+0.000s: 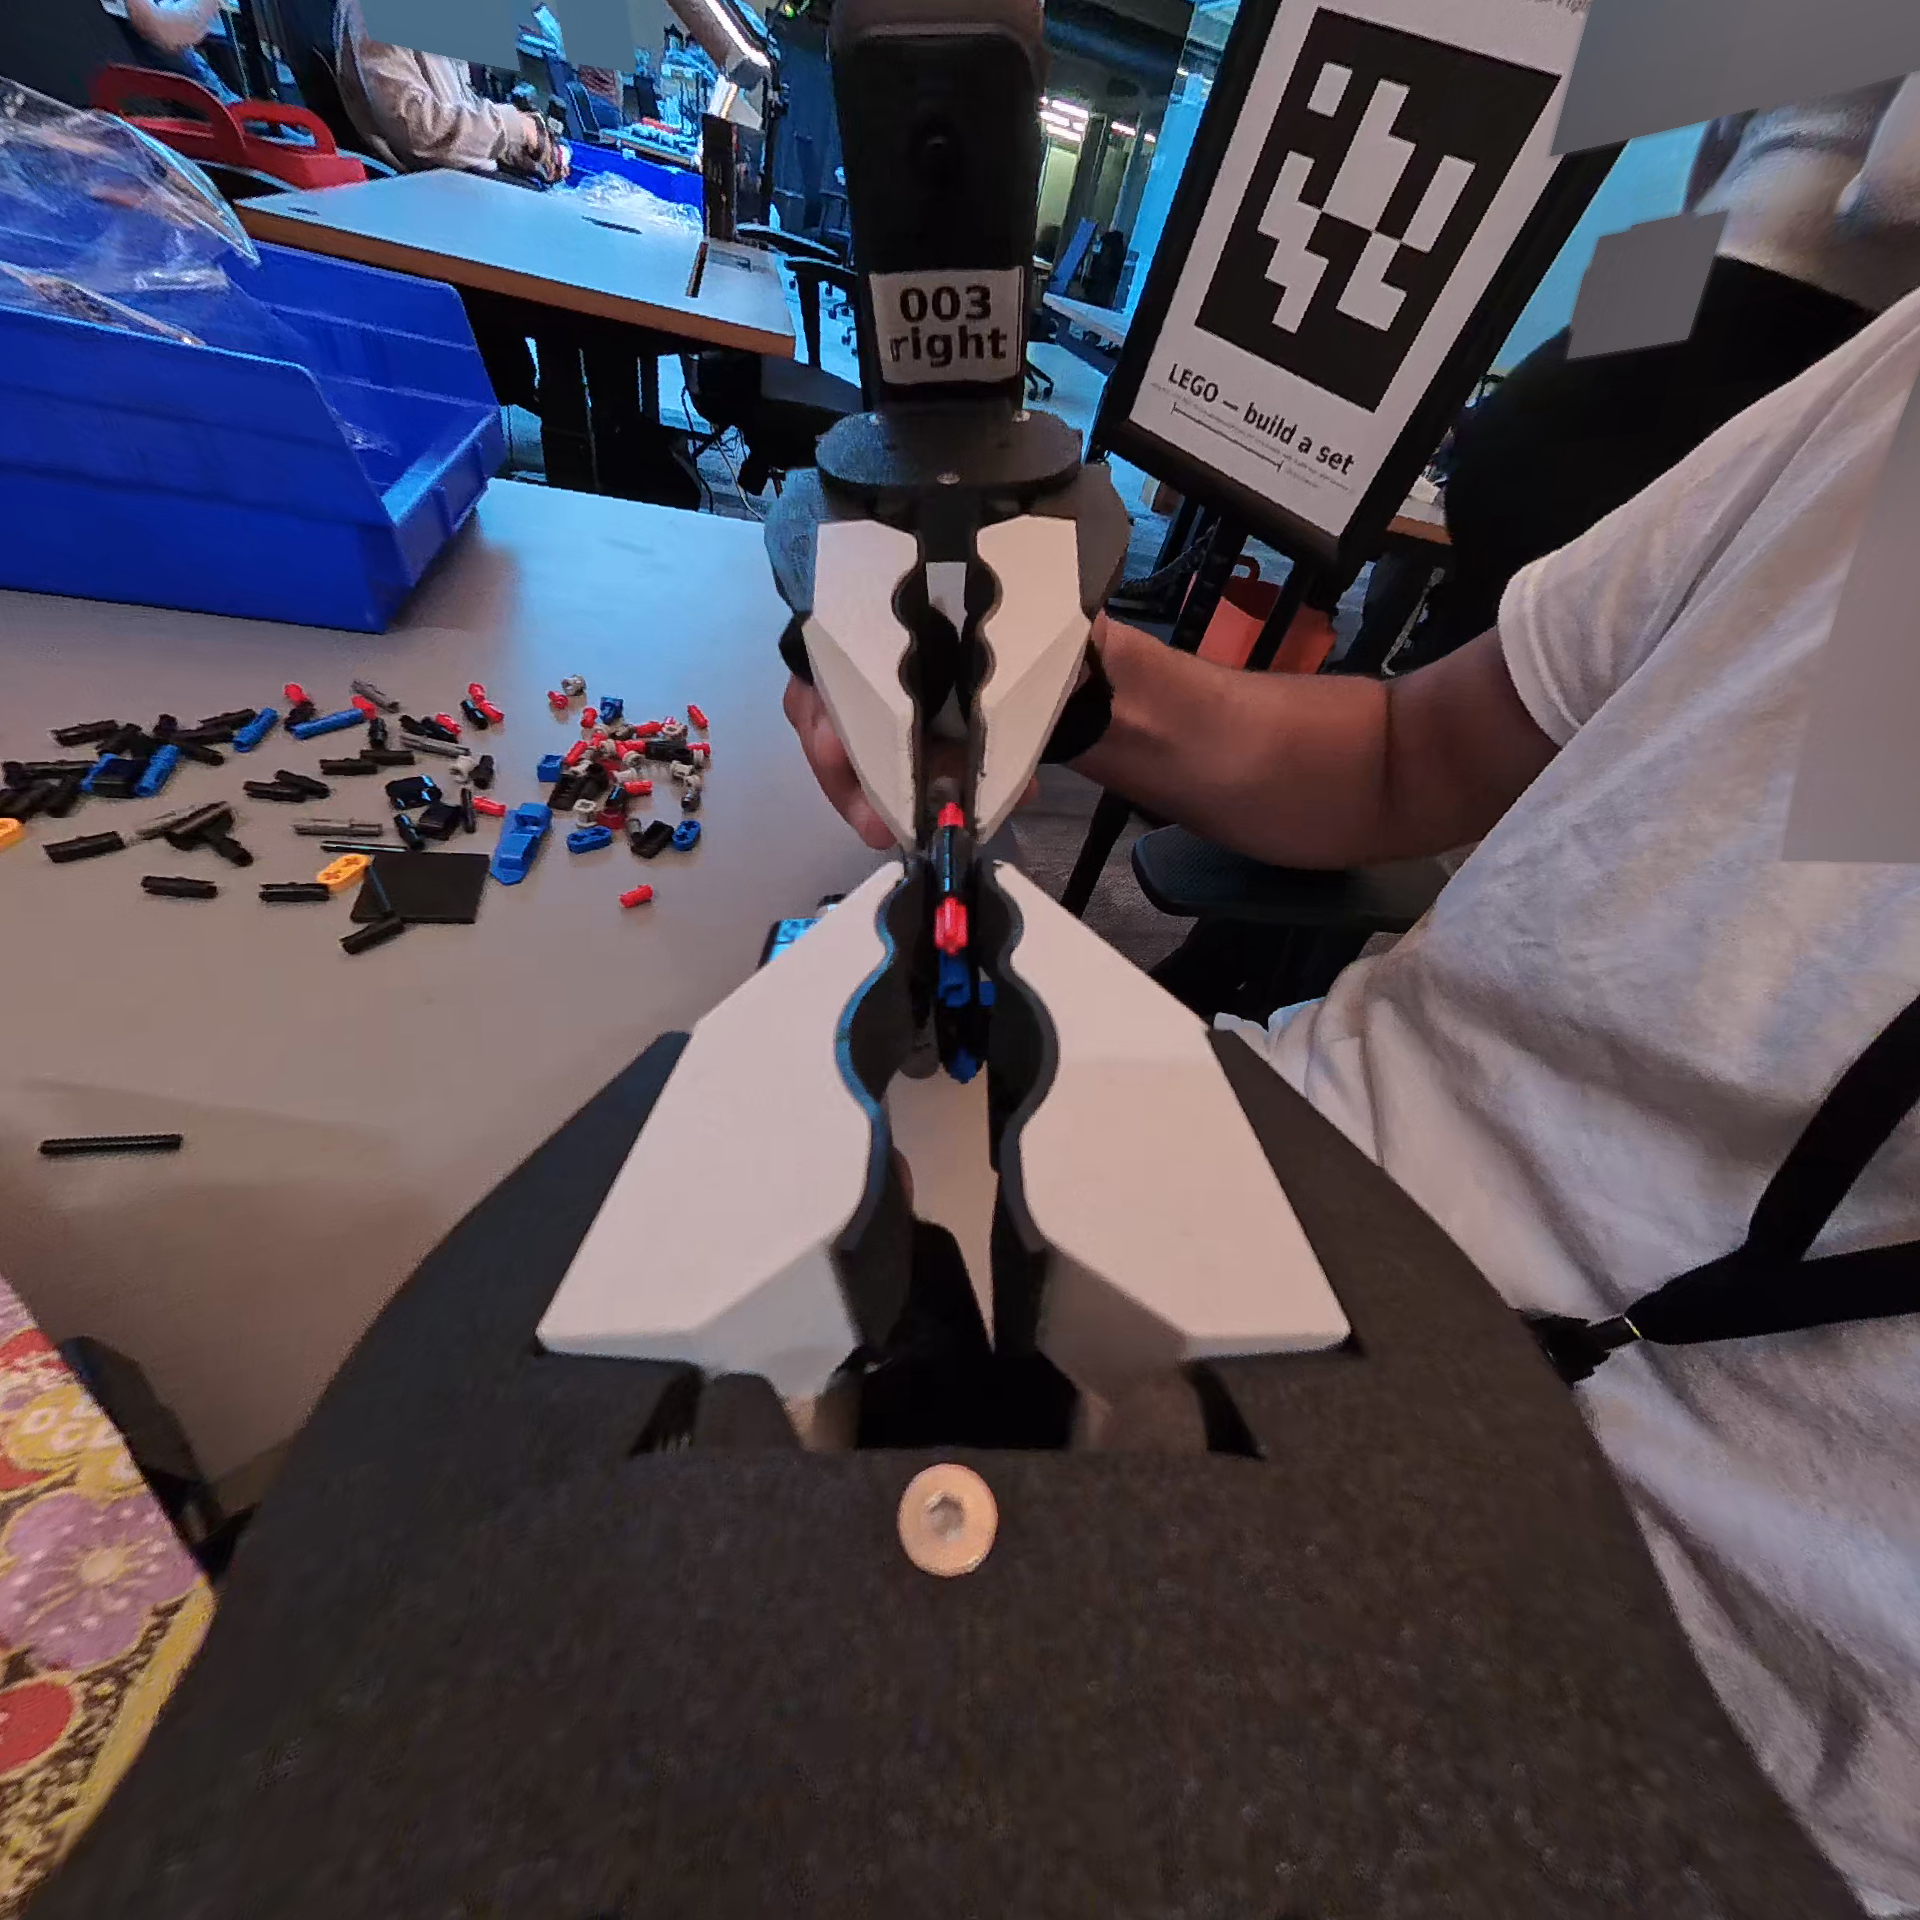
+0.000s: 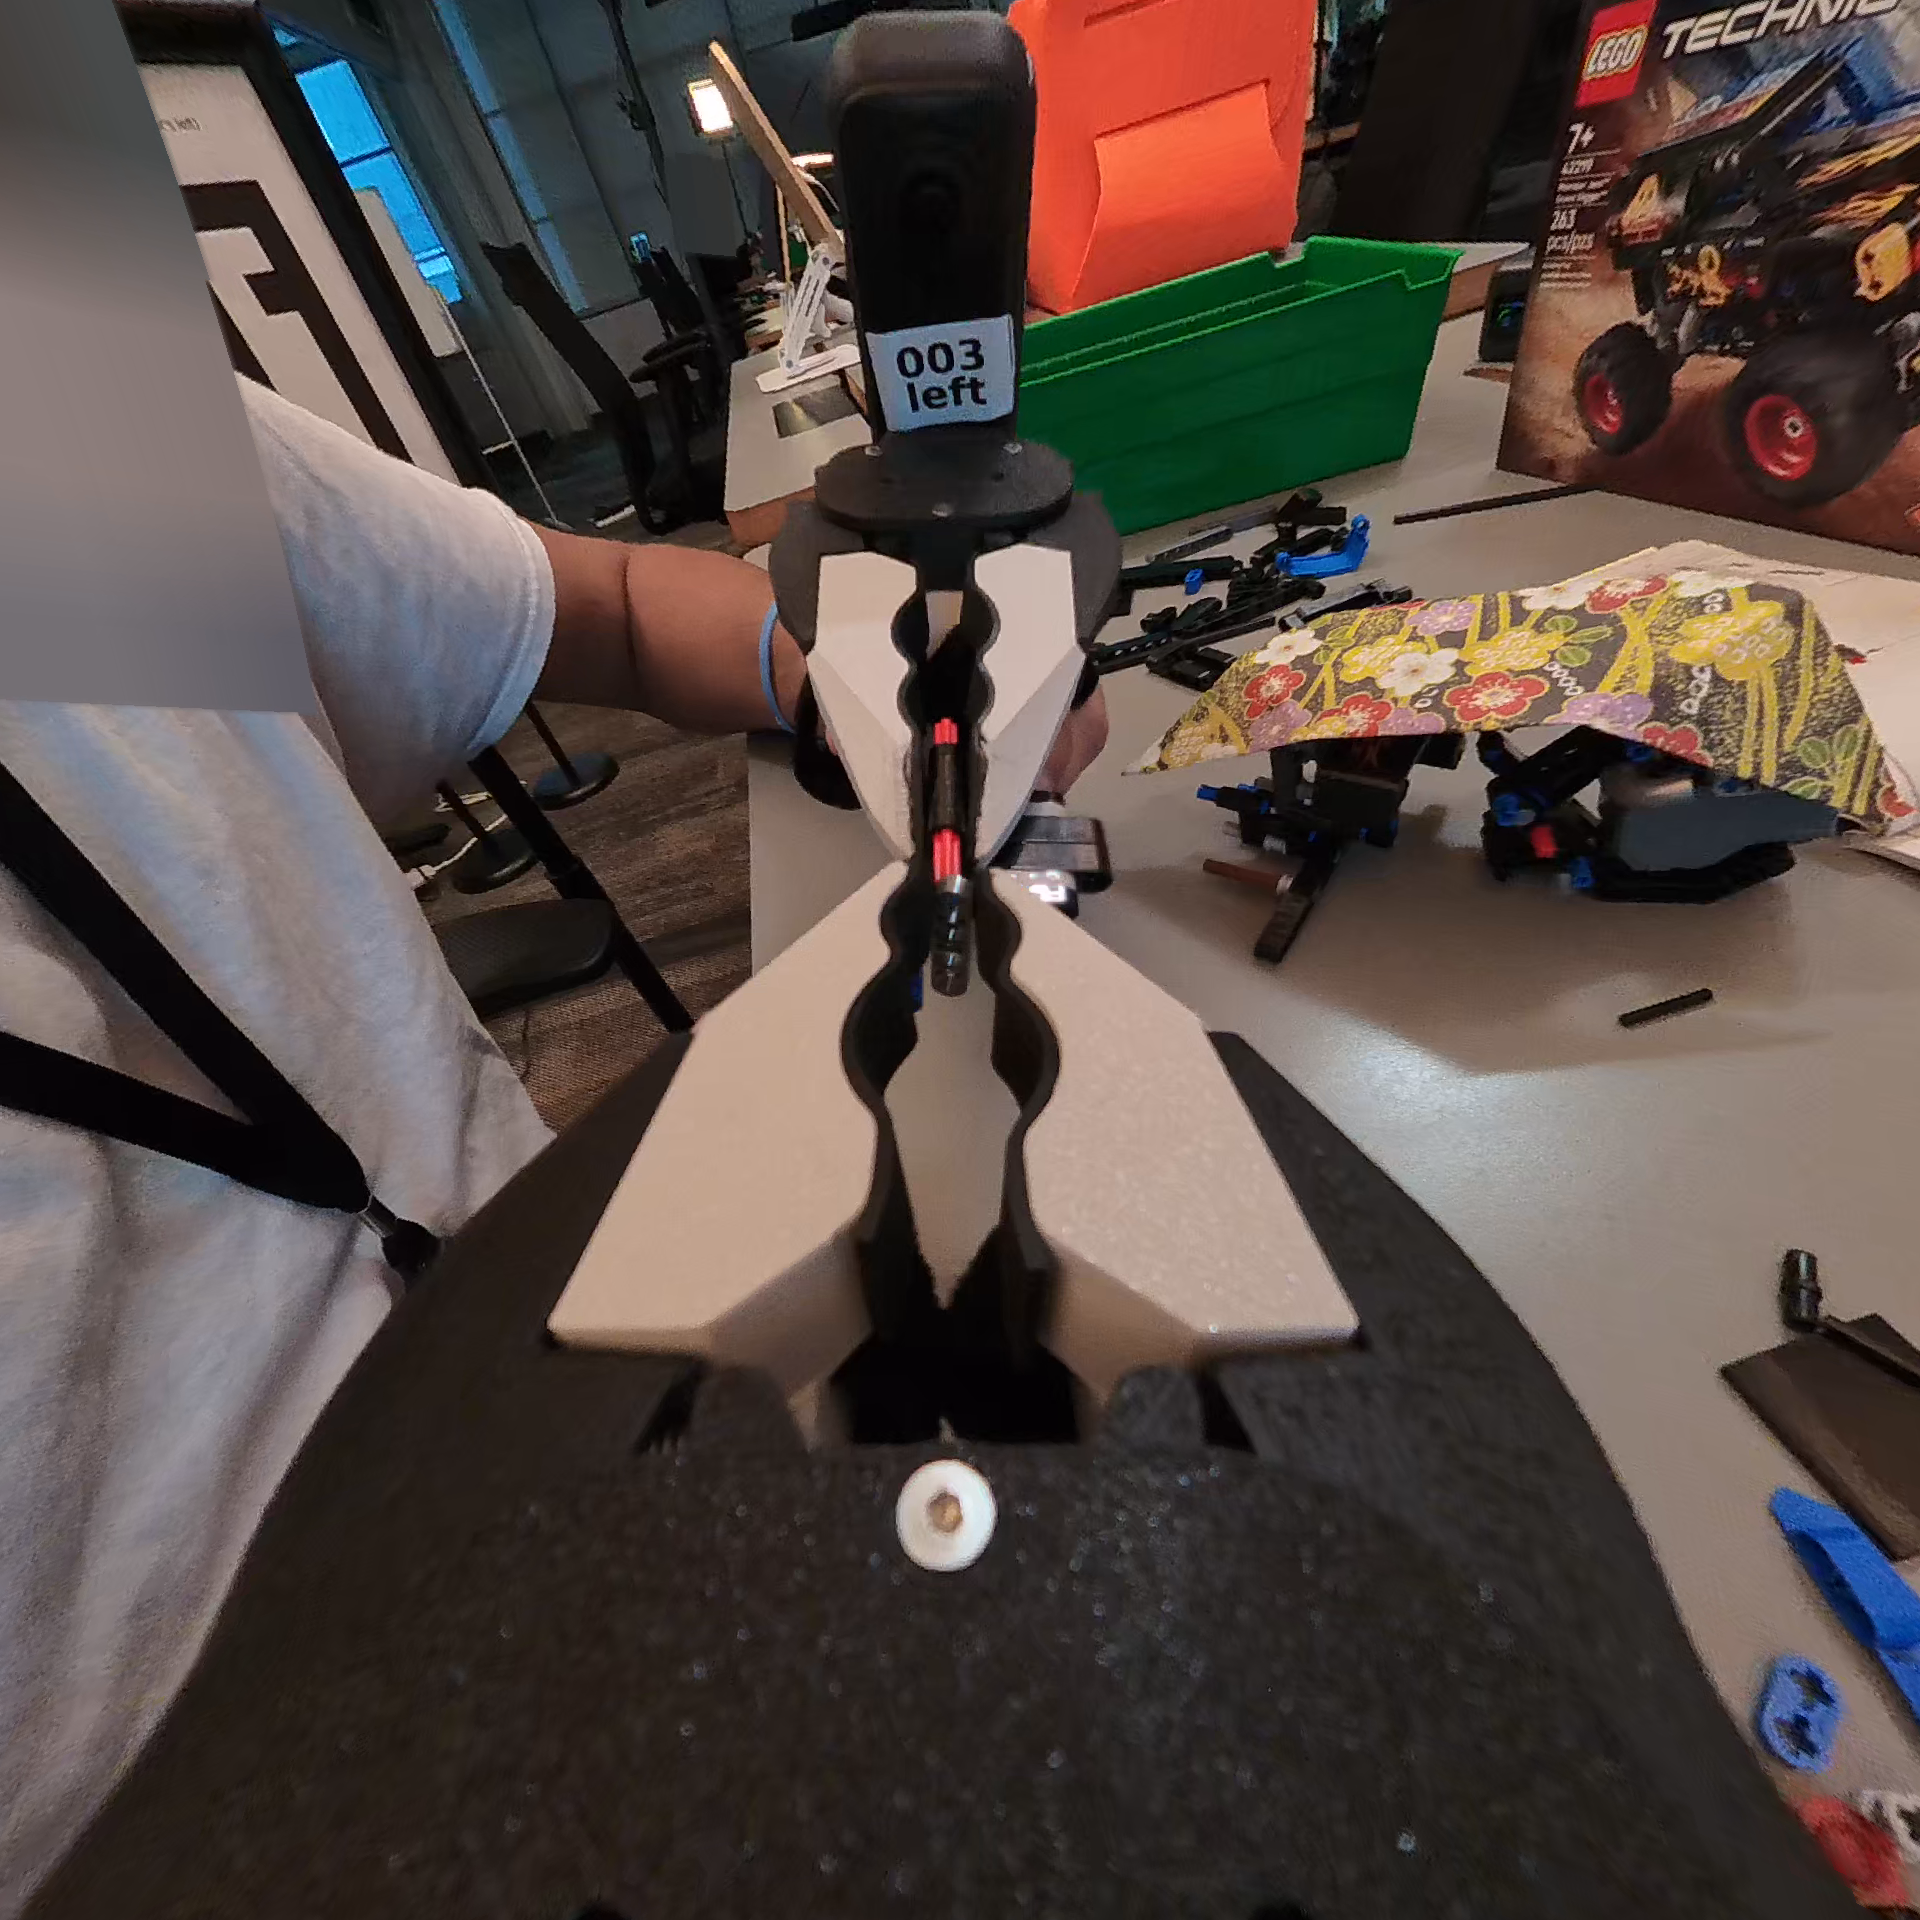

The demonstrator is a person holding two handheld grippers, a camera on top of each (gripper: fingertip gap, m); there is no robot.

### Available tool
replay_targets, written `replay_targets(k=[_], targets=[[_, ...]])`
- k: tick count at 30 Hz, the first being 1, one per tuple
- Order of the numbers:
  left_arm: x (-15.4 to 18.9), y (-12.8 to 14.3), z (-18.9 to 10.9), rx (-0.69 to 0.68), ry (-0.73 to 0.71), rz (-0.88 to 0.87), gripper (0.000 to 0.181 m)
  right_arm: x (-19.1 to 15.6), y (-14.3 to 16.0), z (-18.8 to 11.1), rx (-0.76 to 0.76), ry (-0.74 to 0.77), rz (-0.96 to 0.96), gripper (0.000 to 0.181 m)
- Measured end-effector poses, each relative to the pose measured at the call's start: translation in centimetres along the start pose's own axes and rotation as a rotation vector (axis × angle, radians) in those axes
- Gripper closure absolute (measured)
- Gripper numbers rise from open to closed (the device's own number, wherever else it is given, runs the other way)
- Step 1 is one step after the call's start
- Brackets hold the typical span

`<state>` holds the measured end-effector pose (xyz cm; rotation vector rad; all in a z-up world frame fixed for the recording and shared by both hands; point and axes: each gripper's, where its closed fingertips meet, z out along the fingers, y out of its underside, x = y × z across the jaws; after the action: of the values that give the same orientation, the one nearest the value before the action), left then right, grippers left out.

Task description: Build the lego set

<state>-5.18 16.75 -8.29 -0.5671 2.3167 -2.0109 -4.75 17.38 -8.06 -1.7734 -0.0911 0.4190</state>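
Note:
My left gripper is shut on a small black lego assembly with red and blue pins, held in the air off the table edge. My right gripper faces it tip to tip and is shut on a dark grey ribbed pin that lines up with the assembly's end. In the right wrist view the left gripper shows opposite, with the black assembly and its red pins between its fingers. In the left wrist view the right gripper touches the assembly's top red pin. The join itself is hidden by the fingers.
Loose black, red and blue pieces lie on the grey table beside a blue bin and a black plate. A floral paper covers partly built models. A green bin and the set's box stand behind. My left and right fingertips are right by each other. The black plate is about 20 cm from both grippers' fingertips.

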Motion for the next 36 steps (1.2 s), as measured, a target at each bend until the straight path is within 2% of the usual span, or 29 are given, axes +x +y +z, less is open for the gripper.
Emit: replay_targets(k=[7, 12, 14, 17, 20, 22, 24, 29, 32, 36], targets=[[0.2, -0.6, -0.3, 0.044, 0.023, -0.024, 0.177, -0.5, -0.3, 0.4, 0.055, -0.048, 0.046, 0.175], [1.0, 0.3, -0.2, -0.051, 0.039, 0.059, 0.177, -1.3, -0.1, 0.3, 0.019, -0.077, 0.032, 0.175], [1.3, 1.2, 0.1, -0.107, 0.038, 0.107, 0.176, -1.5, -0.8, -0.1, 0.017, -0.067, -0.009, 0.175], [1.6, 0.7, 0.3, -0.071, 0.043, 0.095, 0.176, -1.9, -0.8, -0.2, -0.05, -0.038, -0.076, 0.175], [0.4, 0.7, -0.2, -0.077, -0.004, 0.101, 0.176, -1.2, -1.3, -1.0, -0.038, 0.018, -0.084, 0.175], [-0.9, 0.7, -0.5, -0.084, -0.061, 0.094, 0.176, 0.3, 0.9, -1.5, -0.173, 0.077, -0.047, 0.175], [-1.4, 0.8, -0.7, -0.081, -0.08, 0.086, 0.176, 0.7, 5.1, -2.1, -0.448, 0.106, -0.072, 0.175], [-1.4, 0.6, -0.6, -0.087, -0.108, 0.145, 0.176, 0.2, 9.4, -2.5, -0.787, 0.114, -0.13, 0.175], [-1.3, 0.7, -0.6, -0.091, -0.101, 0.147, 0.176, 0.2, 11.4, -2.2, -0.881, 0.099, -0.141, 0.174], [-1.2, 1.5, -0.3, -0.114, -0.093, 0.145, 0.176, -0.1, 11.6, -1.9, -0.858, 0.088, -0.129, 0.174]])
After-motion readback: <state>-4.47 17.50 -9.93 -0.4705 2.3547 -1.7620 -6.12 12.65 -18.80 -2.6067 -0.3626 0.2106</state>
